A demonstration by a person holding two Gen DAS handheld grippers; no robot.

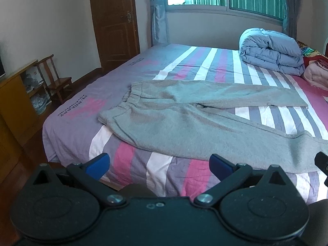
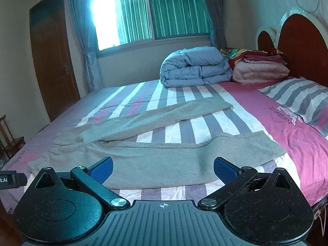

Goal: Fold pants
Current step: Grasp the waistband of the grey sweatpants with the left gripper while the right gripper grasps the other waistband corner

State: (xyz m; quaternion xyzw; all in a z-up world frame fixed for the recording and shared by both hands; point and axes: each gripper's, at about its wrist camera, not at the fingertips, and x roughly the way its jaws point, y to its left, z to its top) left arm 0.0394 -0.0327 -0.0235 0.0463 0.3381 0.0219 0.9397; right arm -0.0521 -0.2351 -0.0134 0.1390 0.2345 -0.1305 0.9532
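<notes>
Where the striped bed sheet runs pink, grey and white across the mattress, the grey pants lie flat and unfolded along its near side. Seen from the left wrist, the waistband sits at the left, toward the foot of the bed, and the two legs spread to the right in a V, one along the near edge, the other angling farther in. A strip of sheet shows between the legs.

The left gripper hovers just short of the near edge of the pants, its blue-padded jaws wide apart and touching nothing. The right gripper hangs over the near leg, jaws likewise wide apart, with no cloth between them.

At the far right of the bed rests a folded blue quilt, with a stack of pink blankets just beside it against the headboard. A striped pillow lies near the headboard. Beyond the bed are a window with curtains and a wooden door; a small wooden chair stands at the left.
</notes>
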